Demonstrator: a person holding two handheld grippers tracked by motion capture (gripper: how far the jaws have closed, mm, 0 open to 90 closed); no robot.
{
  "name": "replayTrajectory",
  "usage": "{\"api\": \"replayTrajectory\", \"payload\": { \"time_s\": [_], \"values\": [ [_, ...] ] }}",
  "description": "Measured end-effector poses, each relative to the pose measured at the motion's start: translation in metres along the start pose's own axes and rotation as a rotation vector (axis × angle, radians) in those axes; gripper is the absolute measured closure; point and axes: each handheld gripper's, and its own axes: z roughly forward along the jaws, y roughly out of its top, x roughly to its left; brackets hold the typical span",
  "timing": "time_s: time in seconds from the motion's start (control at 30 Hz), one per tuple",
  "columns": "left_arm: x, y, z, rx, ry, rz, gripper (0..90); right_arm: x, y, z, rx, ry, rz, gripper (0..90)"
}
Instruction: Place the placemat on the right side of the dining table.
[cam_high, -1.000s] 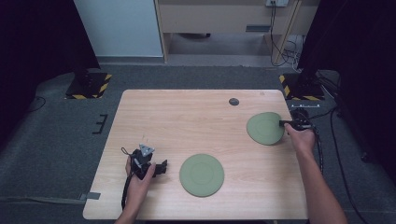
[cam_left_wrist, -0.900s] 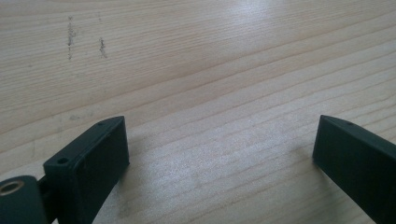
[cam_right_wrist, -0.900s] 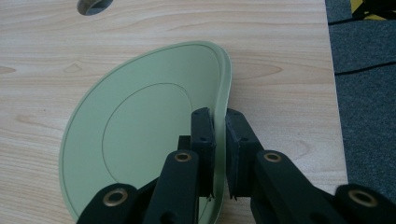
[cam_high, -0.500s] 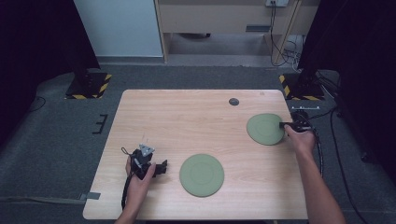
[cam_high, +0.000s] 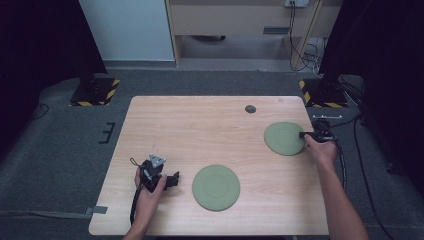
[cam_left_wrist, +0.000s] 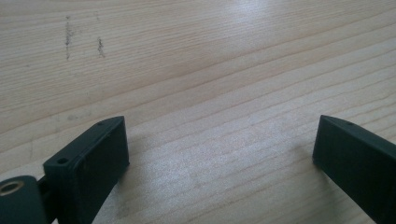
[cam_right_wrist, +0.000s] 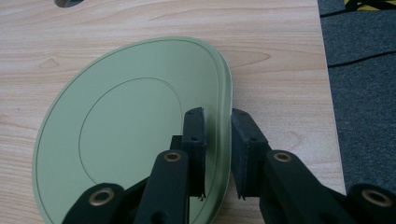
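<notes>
Tongs astride green plate rim

Lab or recording studio, not a home. Light wooden rectangular table stands alone on grey carpet floor, bare but for two flat green round plates. Black stand bases with yellow-and-black hazard tape sit at both far corners. Black curtains close off left and right sides. Black cables run down to the floor from a wall socket by a pale wooden cabinet at the back. Strips of grey tape on the carpet near the table.
</notes>
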Motion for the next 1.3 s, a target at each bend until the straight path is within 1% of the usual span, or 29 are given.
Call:
{"api": "replayTrajectory", "payload": {
  "time_s": [0.03, 0.13, 0.2, 0.27, 0.33, 0.4, 0.5, 0.53, 0.57, 0.6, 0.63, 0.67, 0.7, 0.73, 0.8, 0.97, 1.0, 1.07, 1.23, 1.3],
  "values": [
    [0.000, 0.000, 0.000, 0.000, -0.001, -0.001, 3.1, -0.001, 0.000, 0.000, -0.002, -0.007, 0.001, 74.3],
    [0.000, 0.000, 0.000, -0.001, 0.000, 0.001, 3.2, -0.001, 0.000, 0.000, -0.004, -0.009, 0.006, 73.1],
    [0.000, 0.000, 0.000, -0.001, 0.000, 0.002, 3.2, -0.002, -0.001, -0.001, -0.008, -0.026, 0.000, 70.1],
    [0.000, 0.000, 0.000, -0.001, -0.001, 0.003, 3.2, -0.002, -0.001, -0.002, -0.010, -0.029, 0.001, 69.7],
    [-0.001, 0.000, 0.000, -0.001, -0.001, 0.004, 3.2, -0.002, 0.000, -0.004, -0.024, -0.016, 0.008, 69.3],
    [-0.001, 0.000, 0.000, 0.000, -0.001, 0.005, 3.2, -0.001, 0.001, -0.005, -0.029, -0.017, 0.009, 68.0],
    [-0.001, 0.000, 0.000, 0.001, -0.003, 0.007, 3.2, 0.003, 0.004, -0.010, -0.055, -0.001, 0.013, 59.1],
    [-0.001, 0.000, 0.000, 0.001, -0.003, 0.007, 3.2, 0.003, 0.004, -0.010, -0.055, -0.001, 0.013, 59.1],
    [-0.001, 0.000, 0.000, 0.001, -0.005, 0.009, 3.2, 0.006, 0.006, -0.011, -0.065, 0.013, 0.020, 51.5],
    [-0.001, 0.000, 0.000, 0.001, -0.005, 0.009, 3.2, 0.006, 0.006, -0.011, -0.065, 0.013, 0.020, 51.5],
    [-0.001, 0.000, 0.000, 0.002, -0.006, 0.010, 3.2, 0.009, 0.008, -0.013, -0.071, 0.023, 0.024, 46.3],
    [-0.001, 0.000, 0.000, 0.002, -0.006, 0.011, 3.2, 0.009, 0.008, -0.013, -0.071, 0.023, 0.024, 46.3],
    [-0.002, 0.000, 0.000, 0.002, -0.004, 0.013, 3.1, 0.013, 0.010, -0.015, -0.095, 0.041, 0.027, 41.1],
    [-0.002, 0.000, 0.000, 0.002, -0.004, 0.013, 3.1, 0.013, 0.010, -0.015, -0.095, 0.041, 0.027, 41.1],
    [-0.002, 0.000, 0.000, 0.002, -0.005, 0.013, 3.1, 0.017, 0.011, -0.016, -0.105, 0.060, 0.029, 34.1],
    [-0.002, 0.000, 0.000, 0.002, -0.007, 0.015, 3.1, 0.029, 0.014, -0.017, -0.167, 0.109, 0.016, 18.4],
    [-0.002, 0.000, 0.000, 0.003, -0.008, 0.017, 3.1, 0.031, 0.014, -0.018, -0.171, 0.113, 0.012, 16.3],
    [-0.003, 0.000, 0.000, 0.003, -0.010, 0.020, 3.1, 0.035, 0.016, -0.021, -0.156, 0.130, 0.004, 10.4],
    [-0.004, 0.000, 0.000, 0.003, -0.015, 0.024, 3.0, 0.043, 0.016, -0.027, -0.169, 0.130, -0.022, 8.2],
    [-0.004, 0.000, 0.000, 0.004, -0.017, 0.026, 2.9, 0.046, 0.016, -0.028, -0.172, 0.132, -0.034, 8.9]
  ]
}}
